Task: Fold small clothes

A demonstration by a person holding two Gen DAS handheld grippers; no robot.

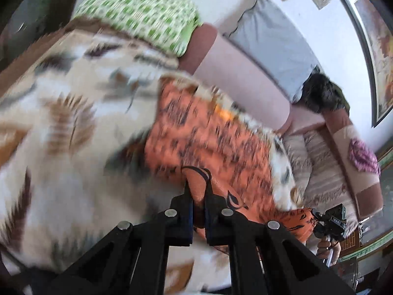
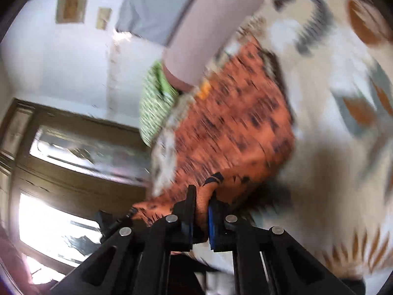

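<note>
An orange garment with dark prints [image 1: 208, 132] lies spread on a cream blanket with brown leaf shapes [image 1: 73, 103]. My left gripper [image 1: 198, 186] is shut on one near edge of the garment. My right gripper [image 2: 202, 196] is shut on another near edge of the same garment [image 2: 233, 123]. The right gripper and the hand holding it also show at the lower right of the left wrist view [image 1: 330, 223], pinching the cloth. Both views are motion-blurred.
A green-and-white patterned cloth [image 1: 147, 17] lies at the blanket's far end. A pink sofa back [image 1: 245, 73] with a grey cushion [image 1: 270, 41] runs behind. A dark furry thing [image 1: 321, 95] sits on the sofa. A wooden door with glass [image 2: 61, 172] stands beside it.
</note>
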